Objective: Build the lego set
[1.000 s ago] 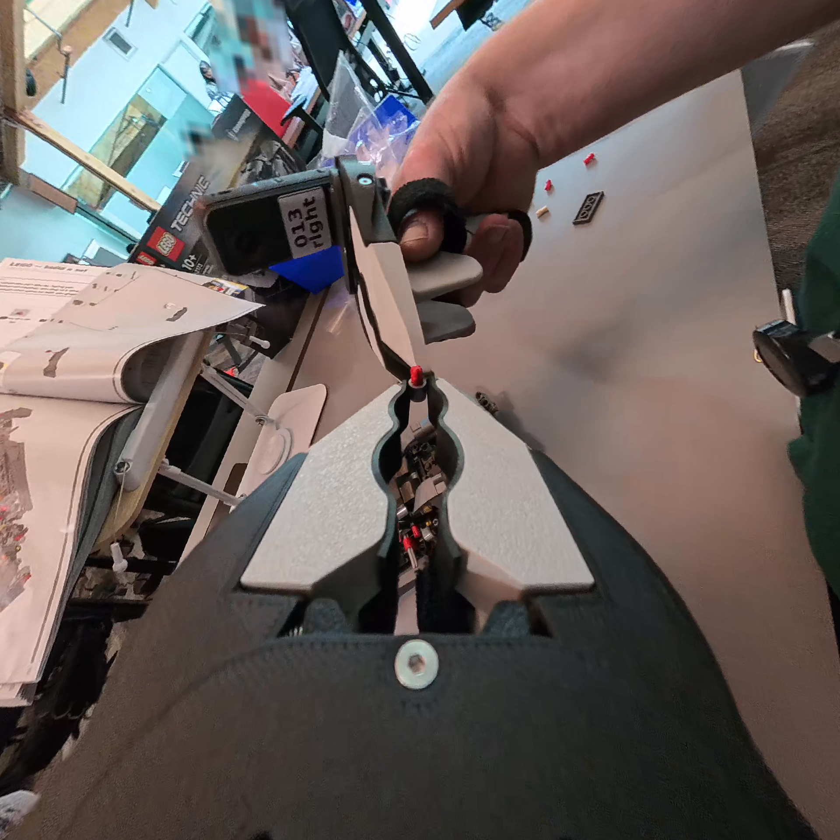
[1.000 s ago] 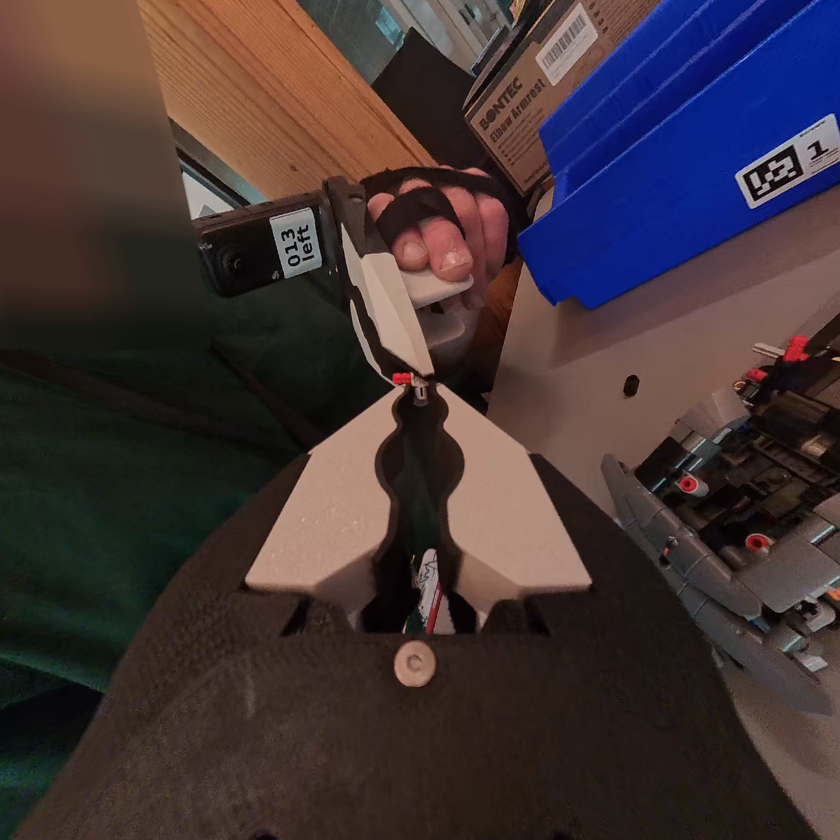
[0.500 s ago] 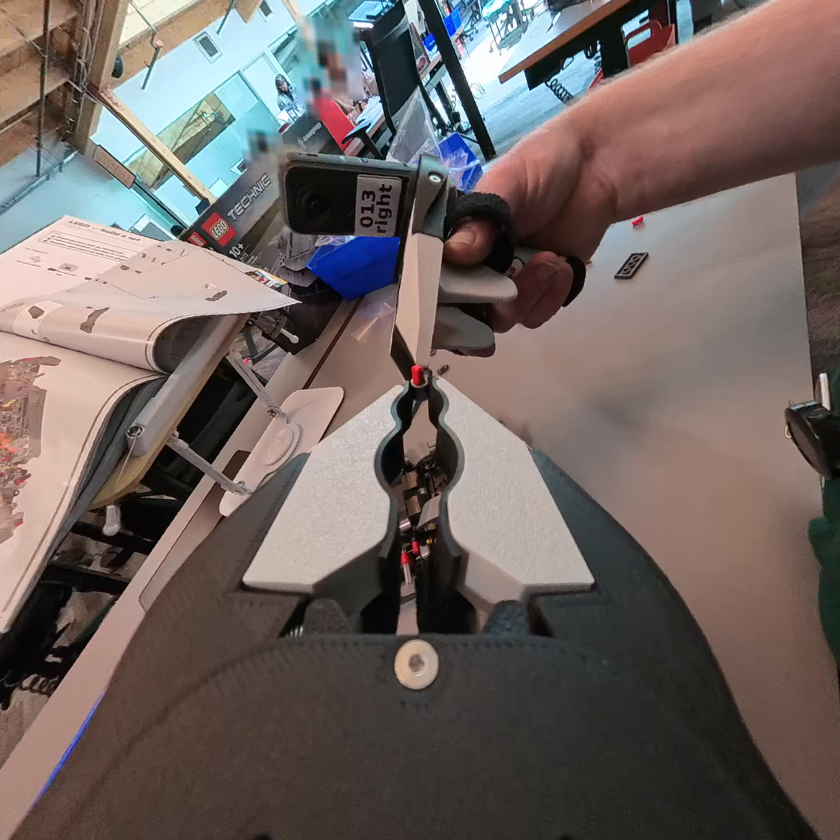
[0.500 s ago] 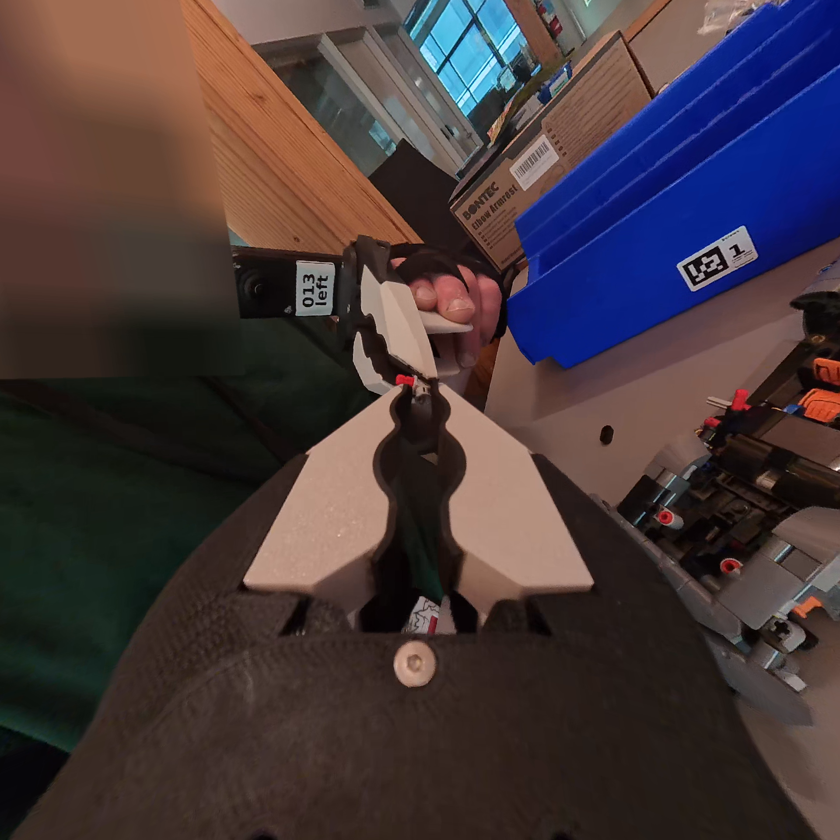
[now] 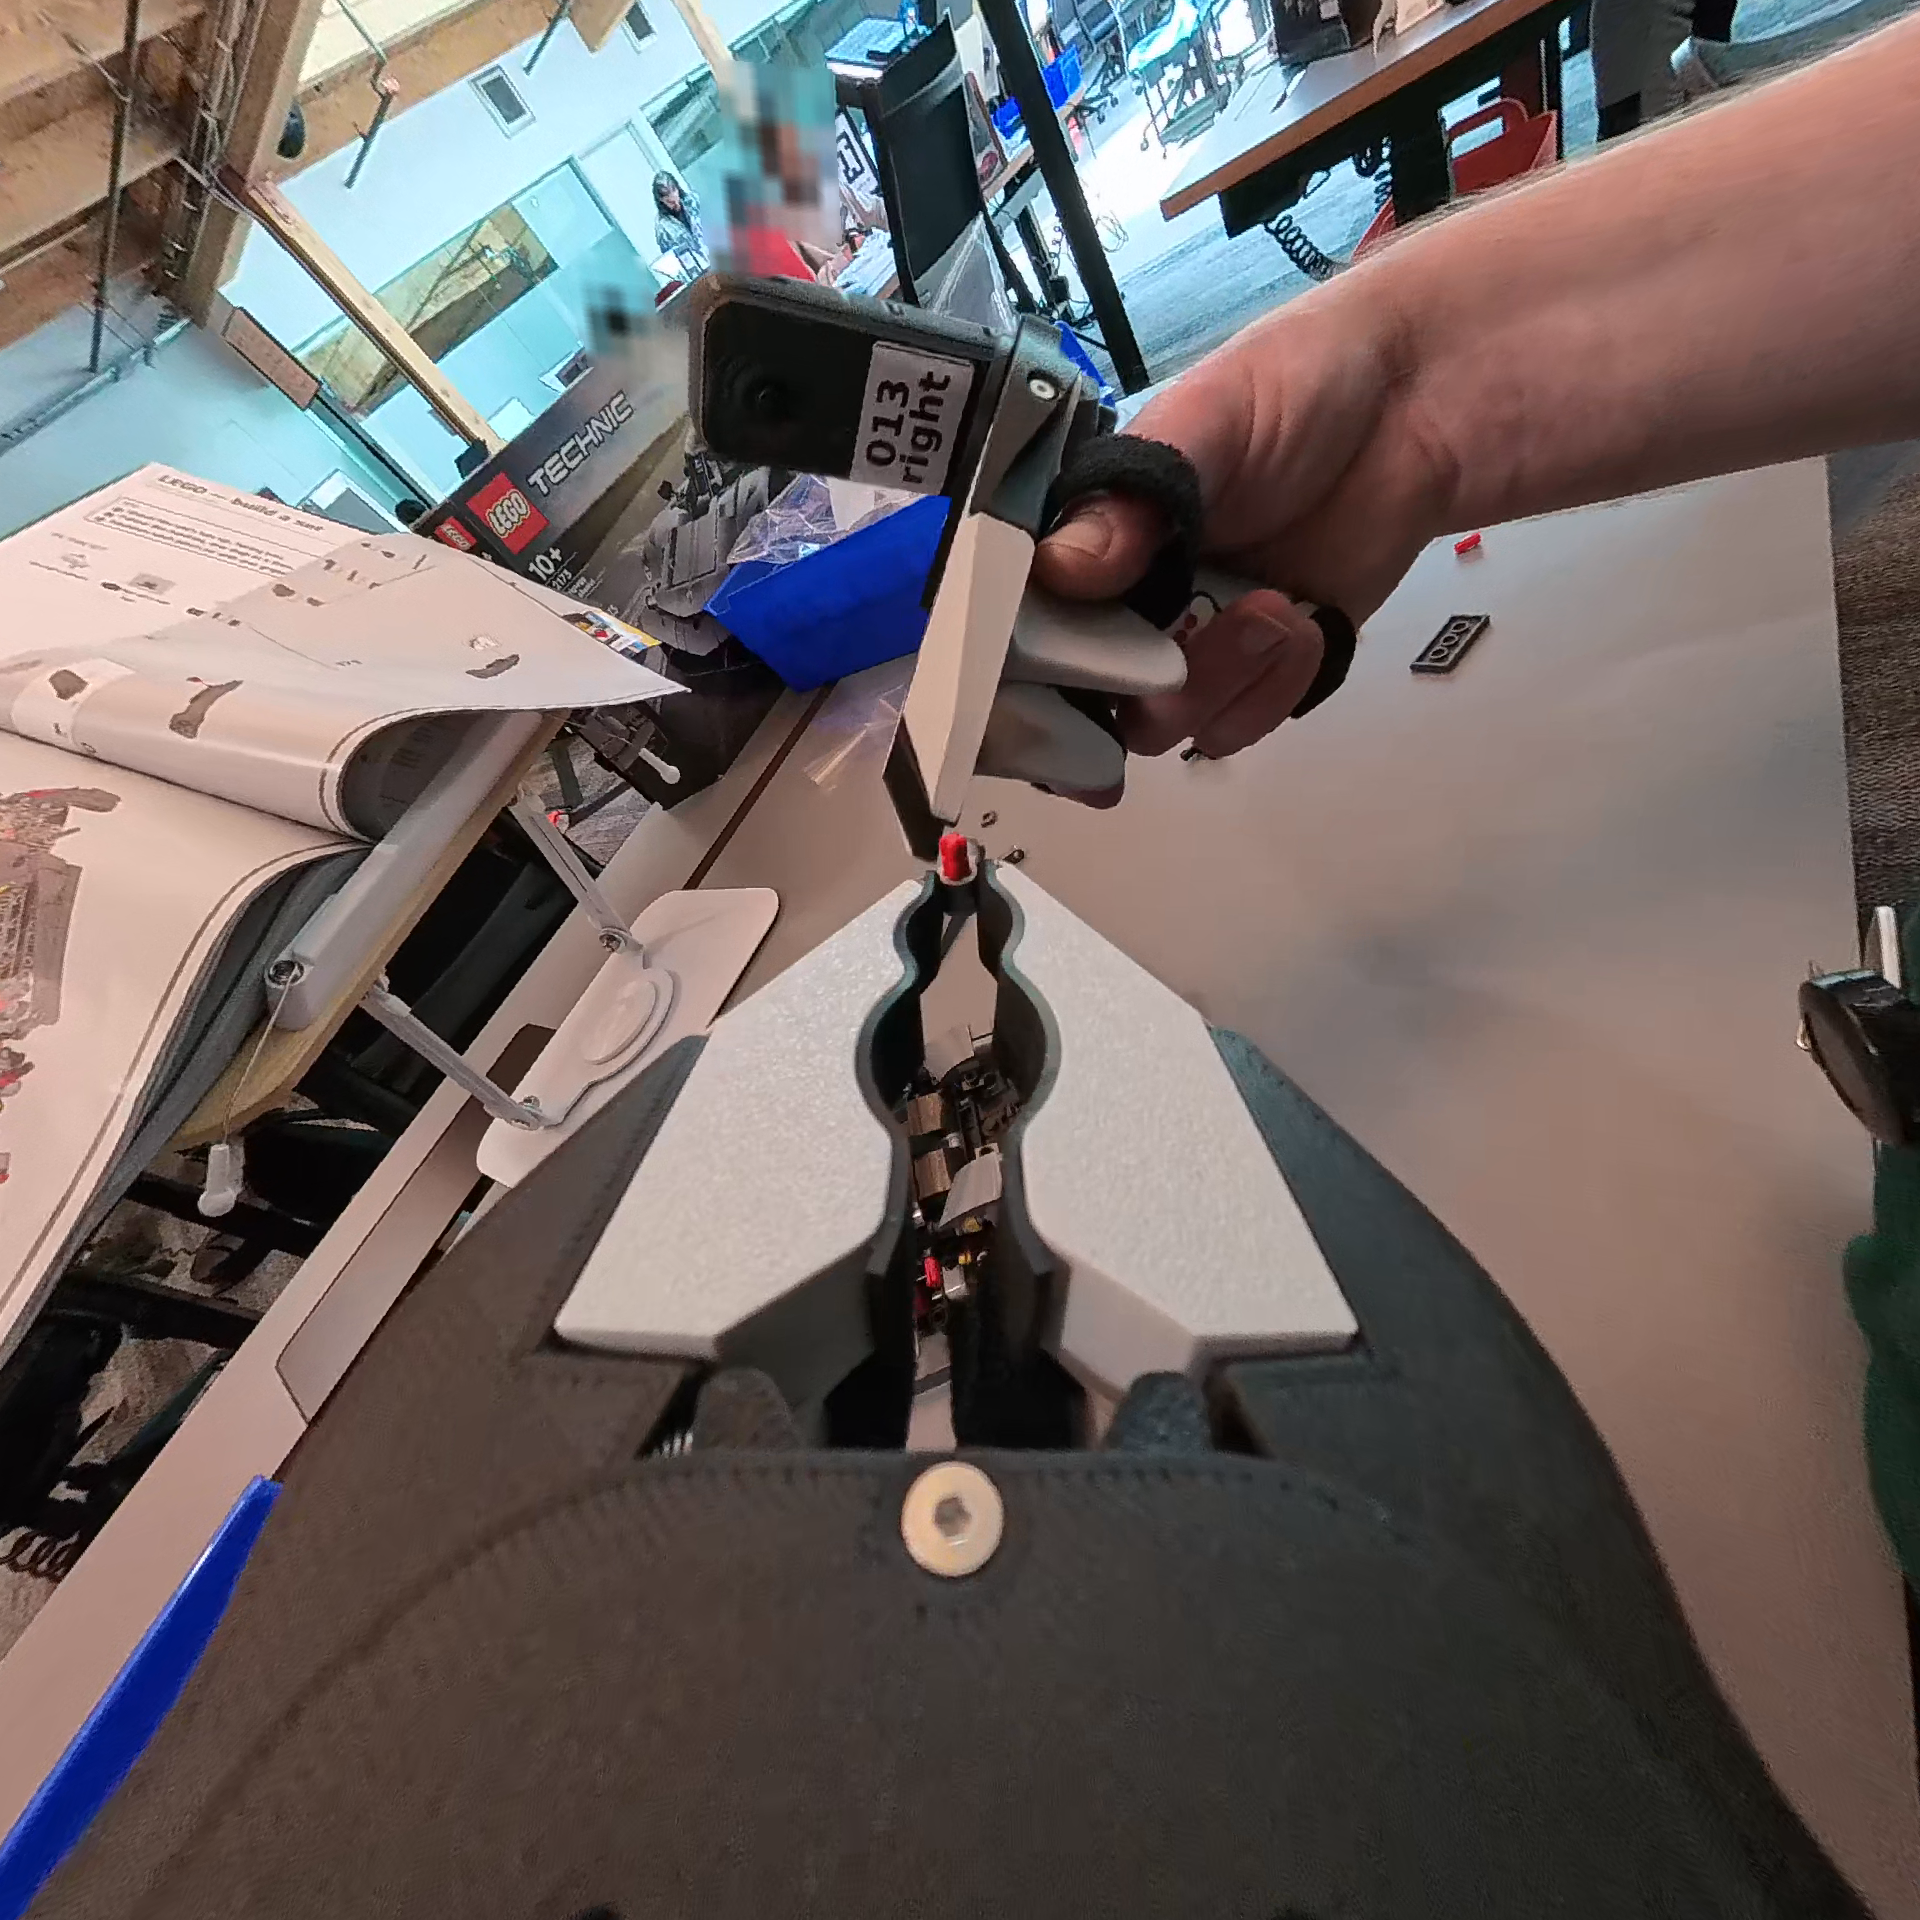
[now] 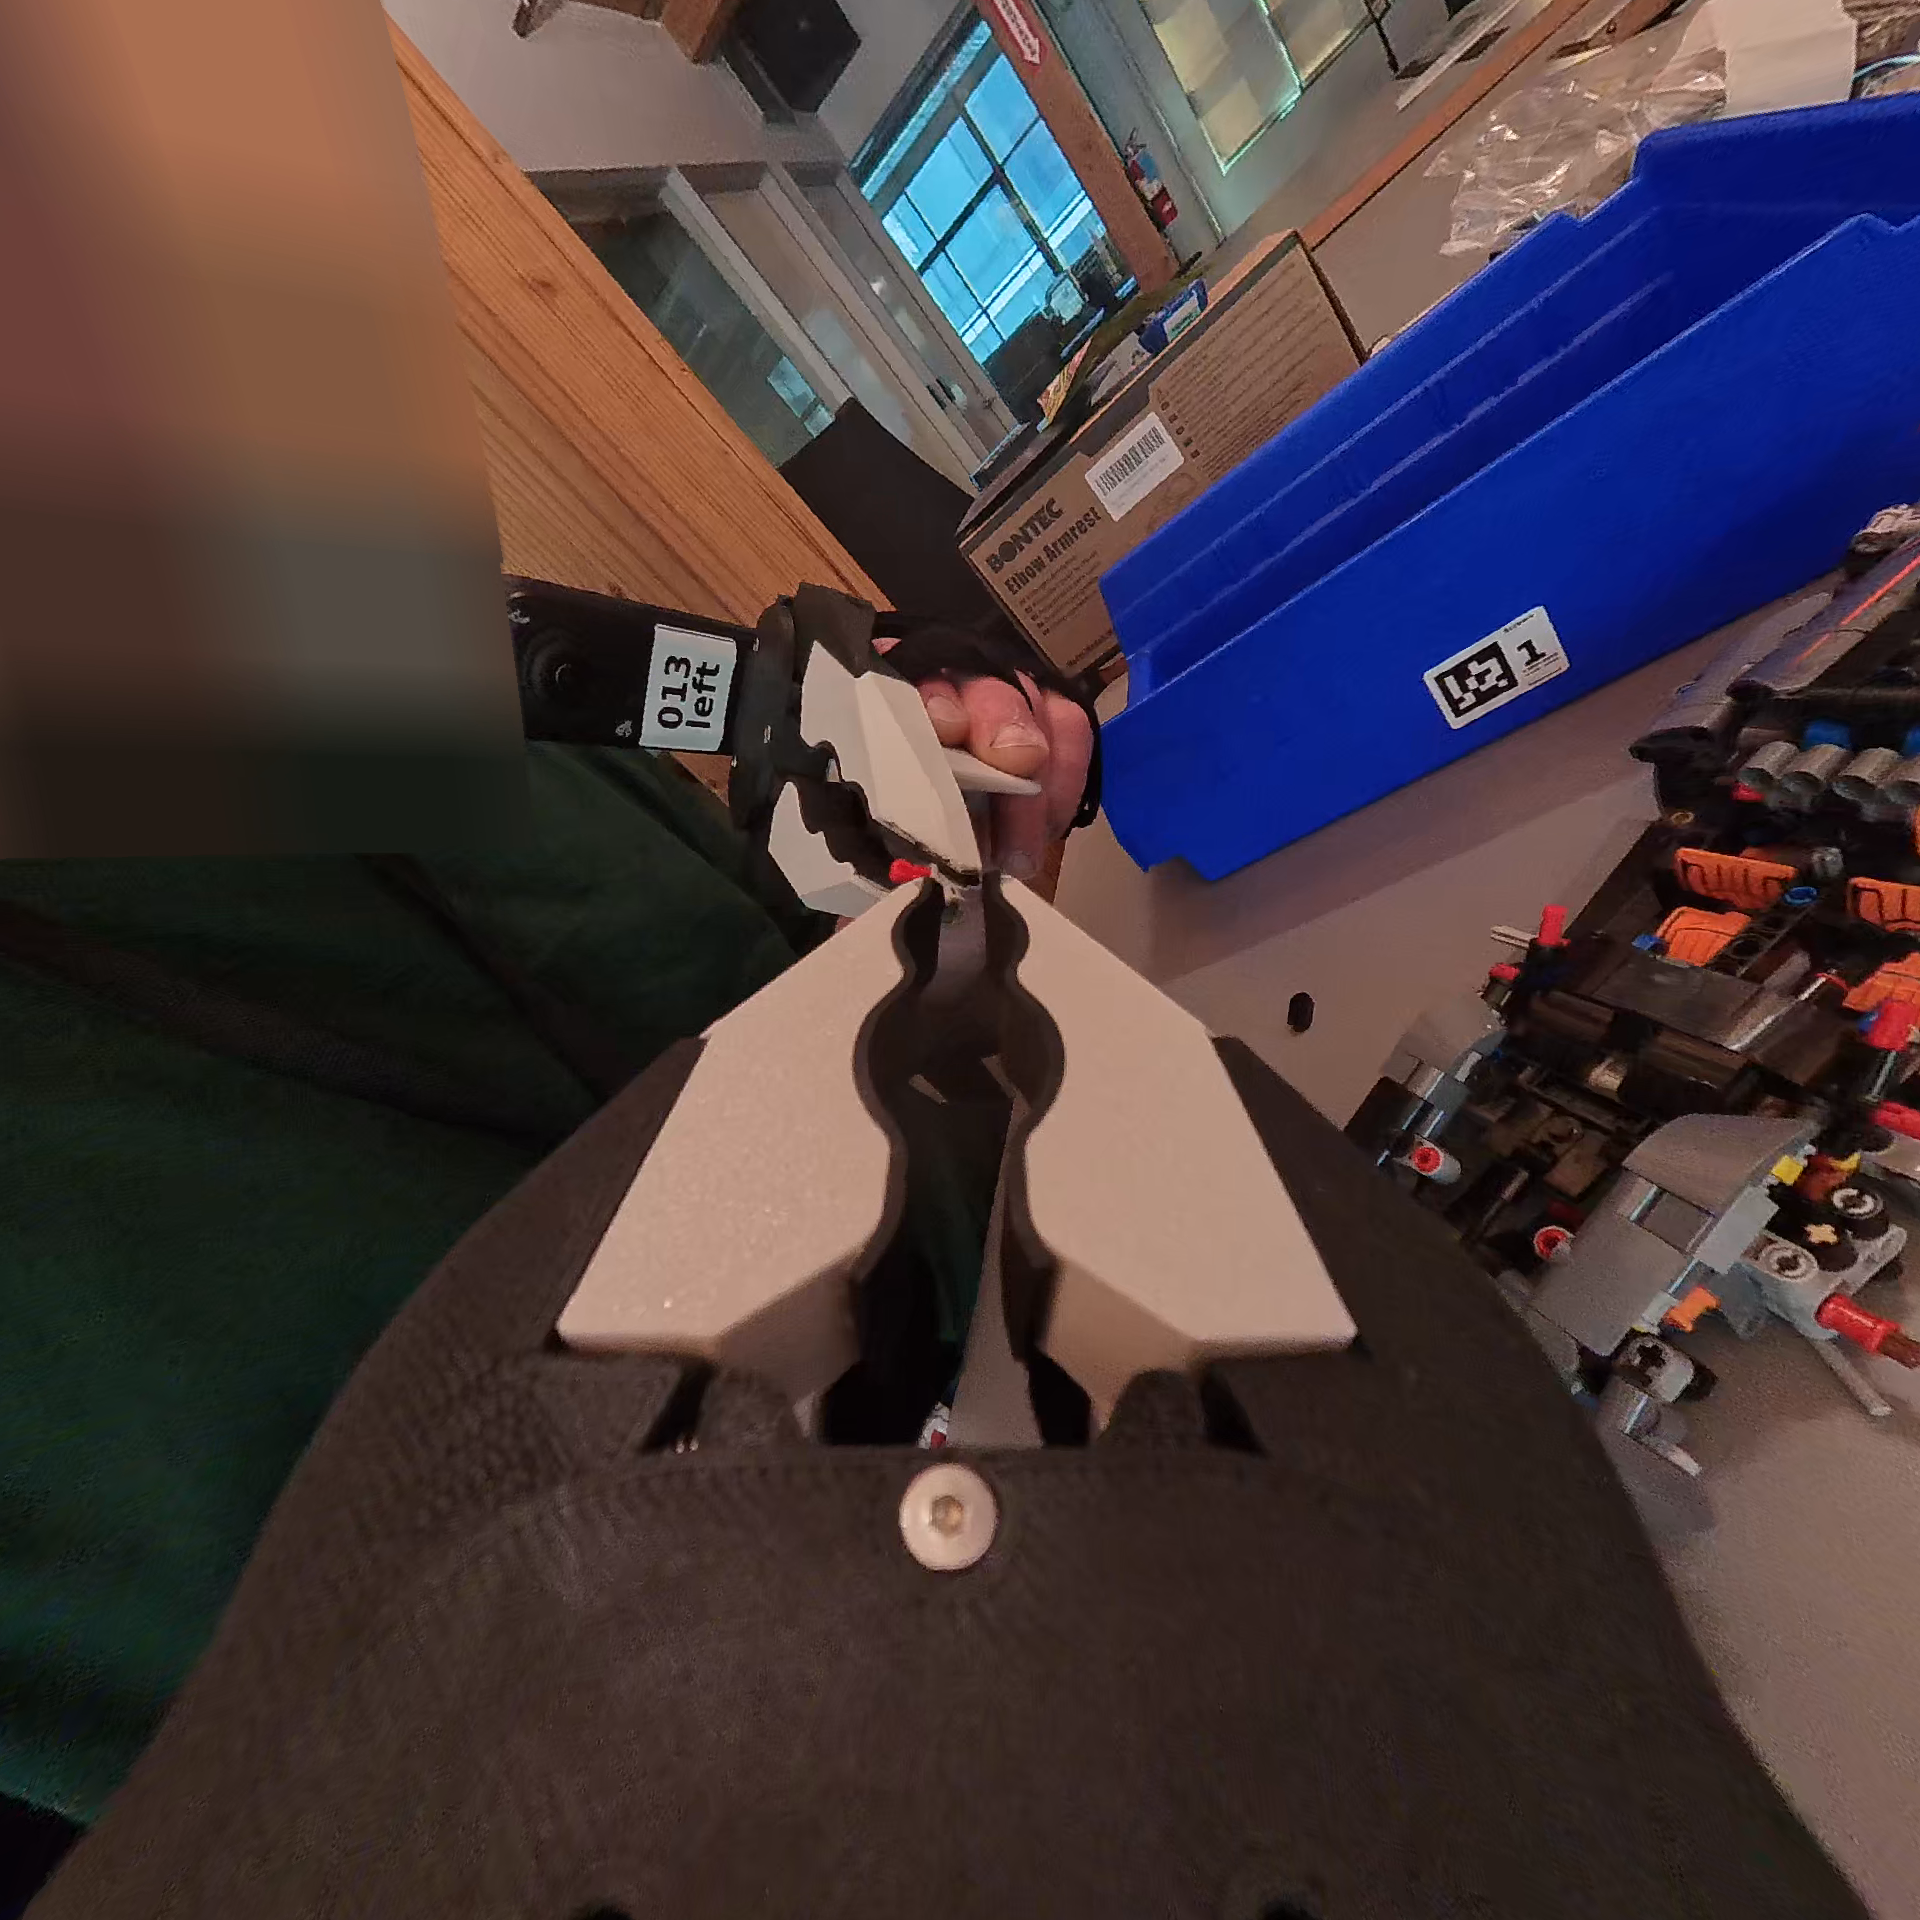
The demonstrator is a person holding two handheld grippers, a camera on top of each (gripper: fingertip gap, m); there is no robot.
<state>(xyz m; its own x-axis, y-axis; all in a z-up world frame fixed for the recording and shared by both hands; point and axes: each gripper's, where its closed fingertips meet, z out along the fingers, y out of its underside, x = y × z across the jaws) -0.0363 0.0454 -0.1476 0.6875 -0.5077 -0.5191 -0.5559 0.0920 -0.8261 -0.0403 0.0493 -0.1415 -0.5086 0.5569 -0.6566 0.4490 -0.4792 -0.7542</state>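
Note:
My left gripper (image 5: 954, 885) is shut on a small red pin (image 5: 954, 858) that sticks out past its tips. My right gripper (image 5: 928, 823) comes down from above, held by a hand, and its tips meet the pin's end. In the right wrist view my right gripper (image 6: 961, 896) is shut on a tiny grey piece (image 6: 952, 914), tip to tip with the left gripper (image 6: 928, 871) and the red pin (image 6: 910, 871). The part-built grey, black and orange lego model (image 6: 1714, 1039) lies on the table to the right.
An open instruction booklet (image 5: 208, 675) on a stand, a lego box (image 5: 540, 499) and a blue bin (image 5: 831, 592) are on the left. Big blue bins (image 6: 1455, 520) and a cardboard box (image 6: 1143, 499) stand behind. A black plate (image 5: 1449, 642) and a red bit (image 5: 1467, 541) lie on the grey table (image 5: 1455, 987). Left and right tips are no more than a few centimetres apart. From either gripper's tips it is about 30 cm to the black plate (image 5: 1449, 642).
Both grippers stay tip to tip but have swung together. The right gripper now stands steeper over the pin, and more of the lego model shows in the right wrist view.

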